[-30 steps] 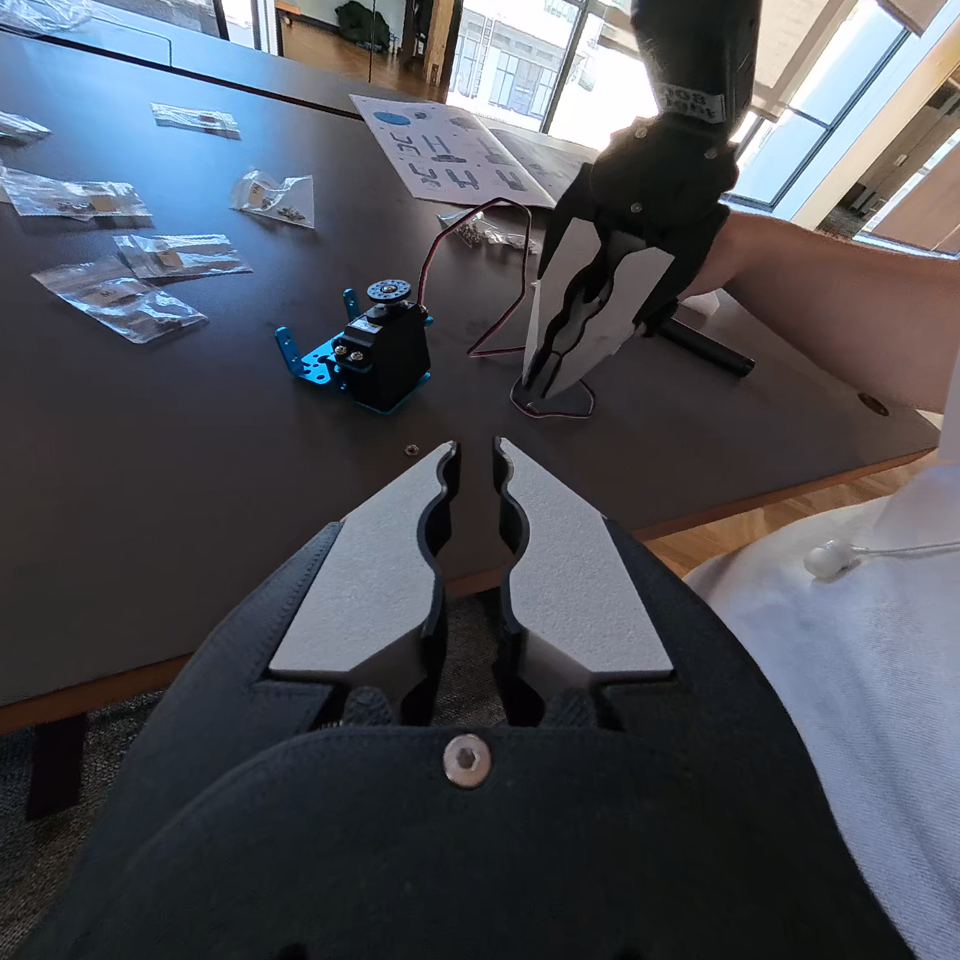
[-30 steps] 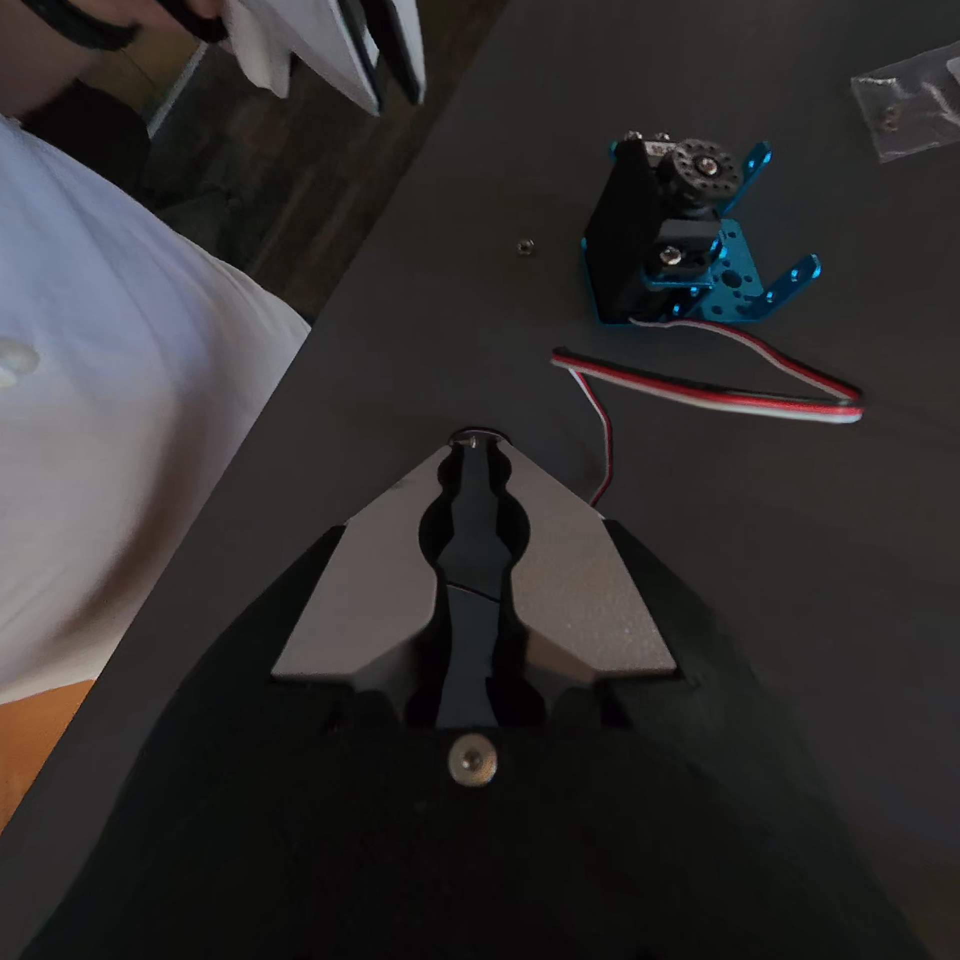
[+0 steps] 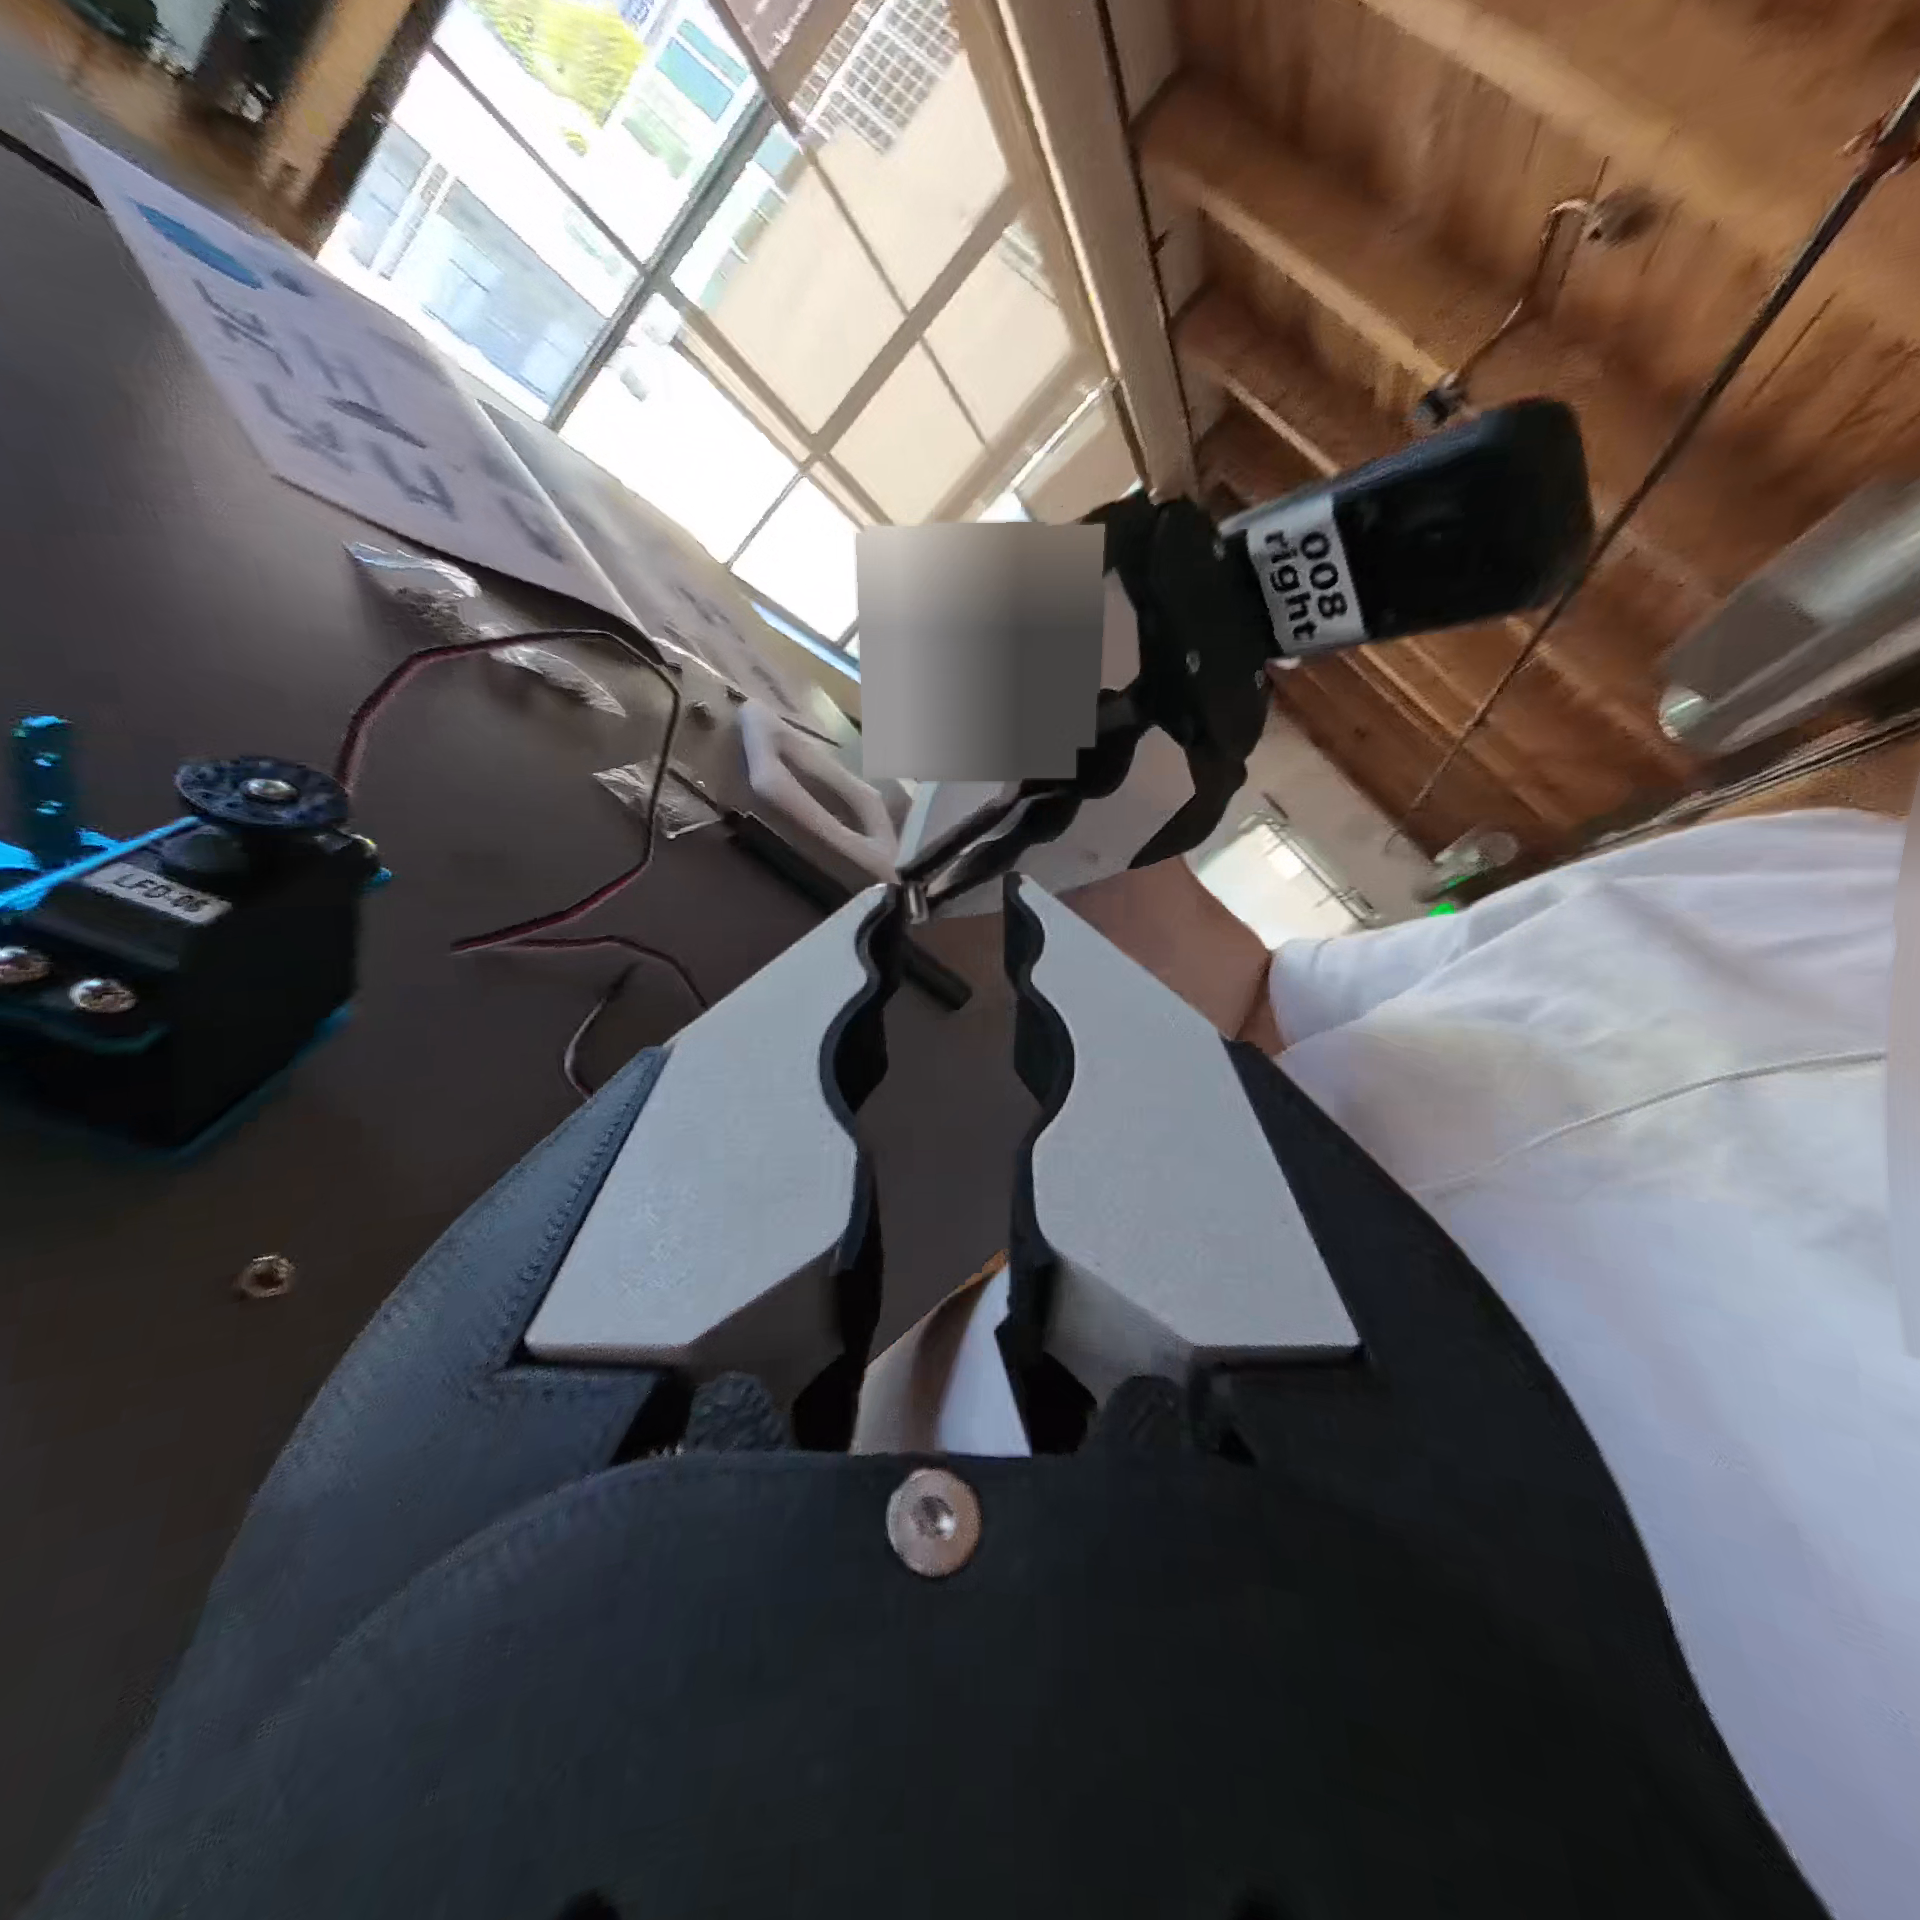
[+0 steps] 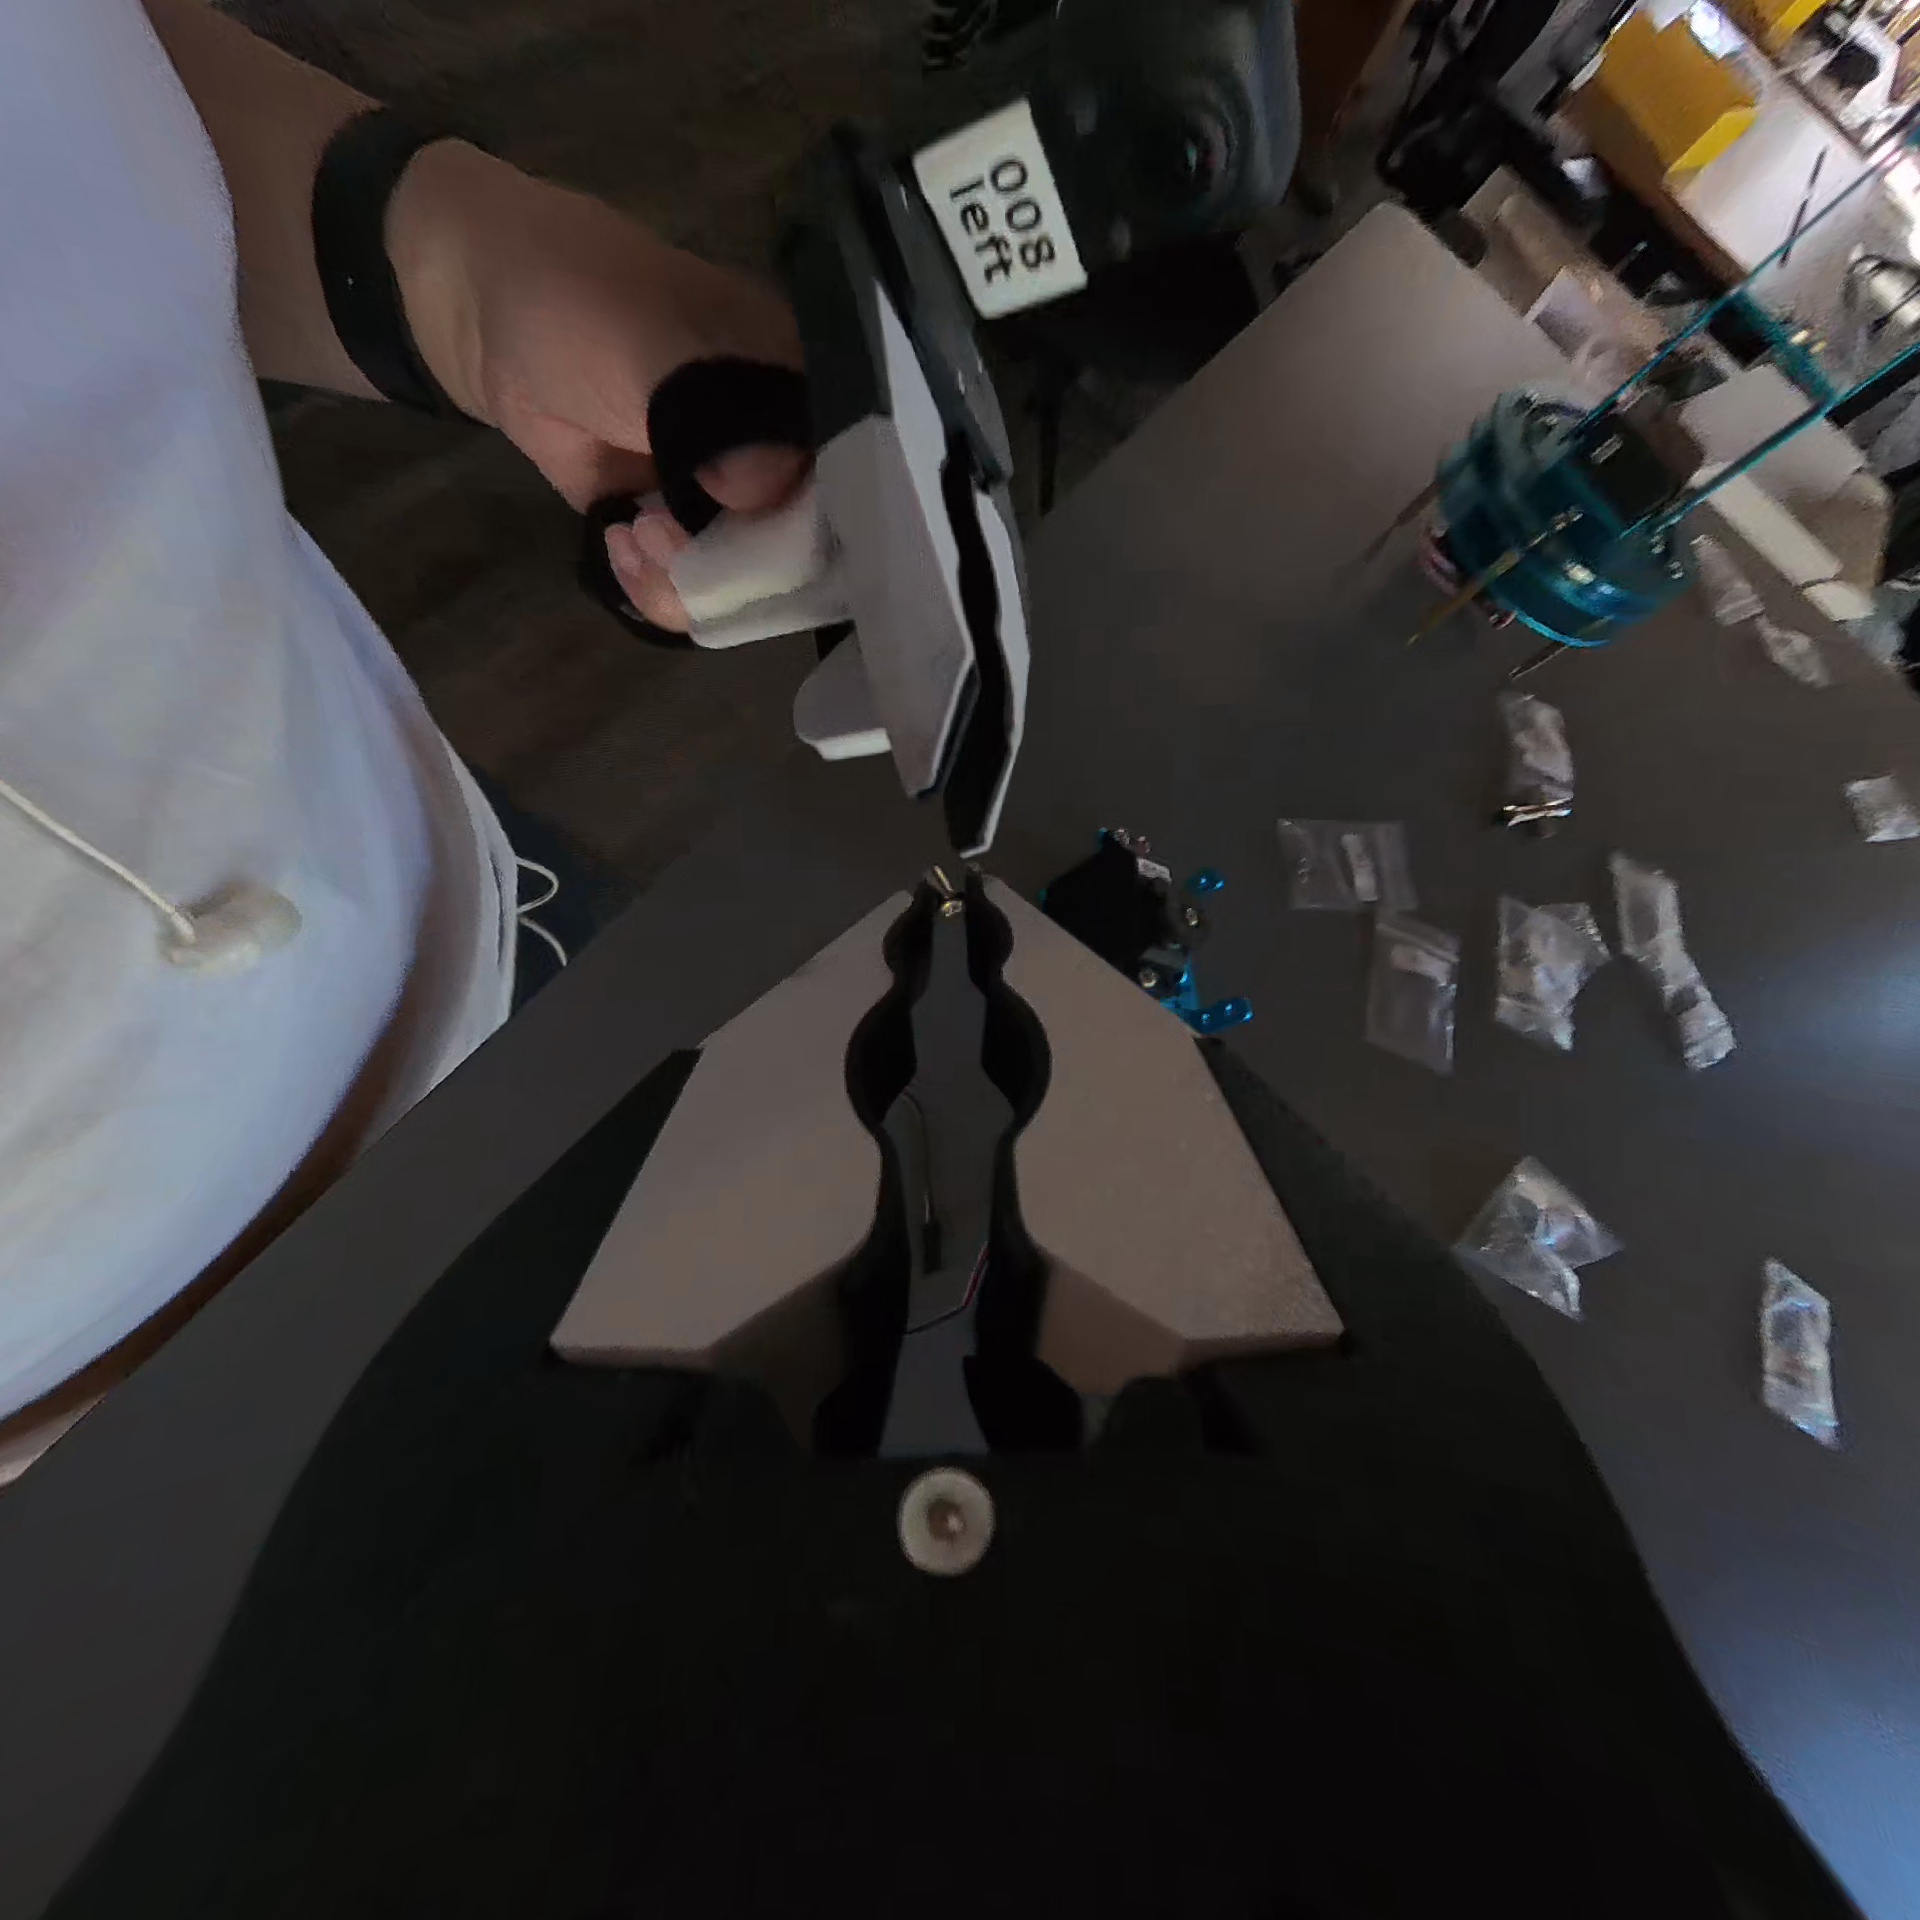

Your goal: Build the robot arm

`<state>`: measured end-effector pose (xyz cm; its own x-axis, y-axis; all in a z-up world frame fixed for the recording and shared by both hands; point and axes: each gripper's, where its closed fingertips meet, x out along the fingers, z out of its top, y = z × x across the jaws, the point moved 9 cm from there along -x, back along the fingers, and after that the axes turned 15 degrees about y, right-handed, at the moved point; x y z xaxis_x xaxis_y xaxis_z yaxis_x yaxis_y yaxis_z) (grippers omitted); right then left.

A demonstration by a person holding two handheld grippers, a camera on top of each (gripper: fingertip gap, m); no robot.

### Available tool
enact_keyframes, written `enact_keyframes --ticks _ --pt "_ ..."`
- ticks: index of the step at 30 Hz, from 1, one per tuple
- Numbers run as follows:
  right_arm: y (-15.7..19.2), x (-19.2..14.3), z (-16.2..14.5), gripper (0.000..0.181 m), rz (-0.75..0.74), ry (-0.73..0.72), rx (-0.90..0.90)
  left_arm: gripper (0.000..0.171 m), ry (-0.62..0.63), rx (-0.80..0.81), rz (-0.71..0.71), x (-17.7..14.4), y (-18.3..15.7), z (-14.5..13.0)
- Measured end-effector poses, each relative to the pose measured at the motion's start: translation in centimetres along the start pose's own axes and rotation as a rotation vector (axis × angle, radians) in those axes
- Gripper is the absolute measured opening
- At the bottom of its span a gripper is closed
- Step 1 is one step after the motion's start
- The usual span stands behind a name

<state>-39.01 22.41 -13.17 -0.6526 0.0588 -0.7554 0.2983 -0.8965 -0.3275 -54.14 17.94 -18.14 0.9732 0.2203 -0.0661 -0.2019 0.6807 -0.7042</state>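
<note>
Right wrist view showed the right gripper (image 4: 948, 898) clenched on a small metal fastener (image 4: 941, 885), pinched only at the very tips of its jaws and held in the air above the dark table (image 4: 1299, 499). The left gripper (image 4: 971, 831) came down from above with its tips just beside the fastener. In the left wrist view its jaws stood released, with a clear gap between them, and the fastener sat close by the tip of one finger; whether it touched could not be told. A black servo in a blue bracket (image 3: 177, 935) stood on the table well to the side, with its red and black wire (image 3: 665, 727) looping behind it and a loose nut (image 3: 265, 1275) lying near. Clear parts bags (image 4: 1413, 987) lay scattered farther off. So slight a tip hold looked easy to lose; steady, aligned tips seemed to matter most.
</note>
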Motion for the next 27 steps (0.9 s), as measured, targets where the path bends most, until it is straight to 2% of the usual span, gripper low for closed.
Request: enact_keyframes --ticks 5,9,11,16,18,21,24,25,27 --pt "0.3 -1.0 0.3 0.005 -0.061 -0.012 -0.005 0.019 0.032 -0.028 -0.026 0.6 0.3 0.0" --pt "0.7 -1.0 0.2 0.006 -0.078 -0.004 -0.016 0.011 0.019 -0.056 -0.107 1.3 0.3 0.1" --pt "0.8 -1.2 0.2 0.006 -0.073 -0.029 -0.010 0.004 0.013 -0.050 -0.112 1.4 0.3 0.0" --pt "0.8 -1.4 0.0 0.006 -0.047 -0.116 0.055 0.003 0.004 -0.014 -0.129 1.3 -0.1 0.2" --pt "0.6 -1.6 -0.3 0.007 -0.031 -0.183 0.123 0.003 -0.028 0.011 -0.136 1.2 -0.4 0.4" --pt "-0.3 -2.2 -1.2 0.021 0.103 -0.346 0.379 0.003 -0.108 0.064 -0.150 0.9 -1.0 0.9" --pt "-0.9 -3.1 -2.1 0.013 0.273 -0.608 0.610 0.003 -0.134 0.125 -0.162 0.8 -1.8 1.1" --pt "-0.9 -3.3 -2.2 0.013 0.312 -0.687 0.646 0.003 -0.139 0.139 -0.172 0.9 -2.1 1.3" --pt "-0.6 -3.4 -2.2 0.014 0.358 -0.747 0.656 0.003 -0.143 0.159 -0.209 1.1 -2.5 1.5"
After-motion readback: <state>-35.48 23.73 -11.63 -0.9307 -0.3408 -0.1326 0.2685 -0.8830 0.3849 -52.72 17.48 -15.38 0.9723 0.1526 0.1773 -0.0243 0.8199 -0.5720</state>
